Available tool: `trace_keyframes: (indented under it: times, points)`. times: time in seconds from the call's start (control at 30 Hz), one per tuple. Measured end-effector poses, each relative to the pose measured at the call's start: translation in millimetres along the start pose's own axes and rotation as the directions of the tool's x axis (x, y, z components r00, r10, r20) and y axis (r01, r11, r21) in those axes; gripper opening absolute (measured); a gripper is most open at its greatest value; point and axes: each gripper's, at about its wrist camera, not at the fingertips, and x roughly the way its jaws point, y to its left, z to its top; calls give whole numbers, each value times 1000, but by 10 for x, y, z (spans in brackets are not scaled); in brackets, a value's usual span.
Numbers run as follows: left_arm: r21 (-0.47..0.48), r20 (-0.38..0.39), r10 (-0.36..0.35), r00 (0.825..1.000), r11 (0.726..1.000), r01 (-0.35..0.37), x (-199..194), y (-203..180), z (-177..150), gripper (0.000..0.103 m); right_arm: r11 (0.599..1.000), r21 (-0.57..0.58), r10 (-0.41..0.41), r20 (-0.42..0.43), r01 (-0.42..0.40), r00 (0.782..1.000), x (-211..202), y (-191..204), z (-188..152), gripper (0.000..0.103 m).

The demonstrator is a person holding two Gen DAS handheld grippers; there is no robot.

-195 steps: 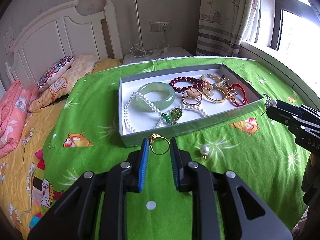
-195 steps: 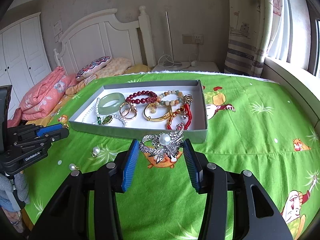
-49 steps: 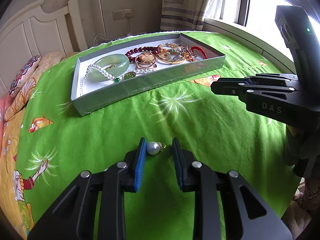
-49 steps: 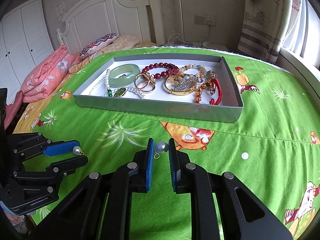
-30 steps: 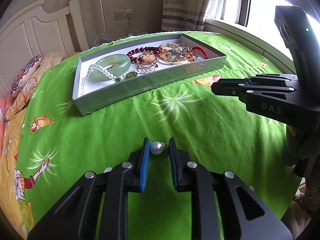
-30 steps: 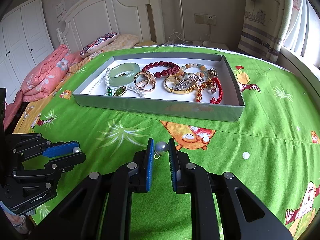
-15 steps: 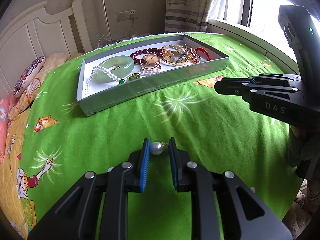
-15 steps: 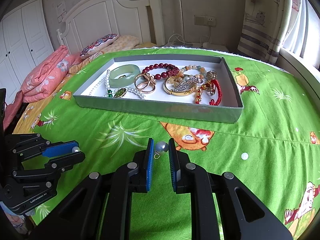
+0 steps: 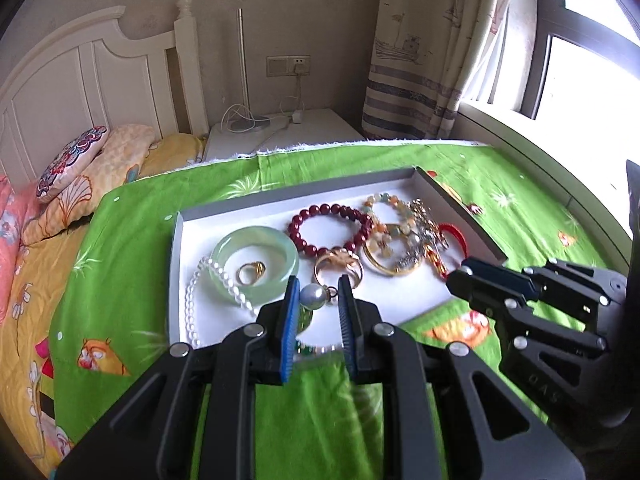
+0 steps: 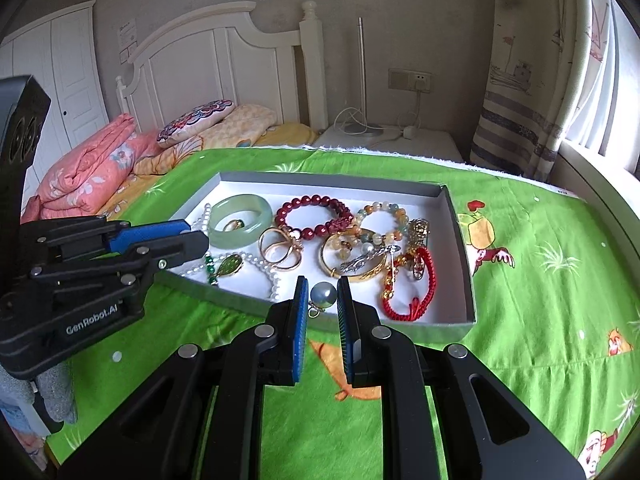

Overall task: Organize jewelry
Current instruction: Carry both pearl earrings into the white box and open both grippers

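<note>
Pearl earrings: we're pinching one (image 9: 313,297) in the left gripper (image 9: 316,300) and one (image 10: 324,294) in the right gripper (image 10: 322,296) above the tray (image 10: 460,216), gripping across each light, slippery, roll-prone bead.

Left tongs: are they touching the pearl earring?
Touching. The left wrist view shows the pearl earring pinched between the blue pads of the left tongs, off the bedspread, over the tray.

Home bedrm: bed w/ white headboard (image 10: 208,56), pillows (image 10: 196,120), curtain (image 9: 420,60).
</note>
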Motion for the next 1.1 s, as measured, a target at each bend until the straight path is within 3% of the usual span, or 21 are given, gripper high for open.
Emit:
trace_keyframes:
  times: [0.23,0.37,0.43,0.5,0.57,0.7,0.87,1.0,1.1]
  points:
    - [-72,-1,-5,1000,997,5,387,-13,215,22,997,73,-3,-14,3,1000,314,-217,119,15]
    - [-72,56,38,998,997,-34,367,-57,169,67,993,117,18,7,-19,1000,332,-297,96,17]
    - [-67,92,68,993,996,-62,296,-51,143,75,992,122,16,20,-18,1000,308,-322,81,20]
    - [-74,129,109,986,992,-100,227,-38,120,84,990,140,21,30,-25,999,284,-344,70,31]
    - [-90,169,133,977,989,-119,146,-10,90,98,988,152,20,41,-26,999,251,-346,52,36]
    - [-101,203,187,961,980,-169,24,11,28,100,991,131,-2,71,-8,997,145,-277,8,48]
    - [-142,199,252,947,964,-227,-133,68,-71,100,995,93,-42,118,31,992,-23,-145,-74,76]
    - [-147,213,309,927,948,-282,-233,49,-139,100,995,69,-78,150,69,986,-108,-73,-101,85]
    - [-138,224,319,921,946,-294,-251,22,-164,101,993,78,-98,154,86,983,-133,-91,-112,86]
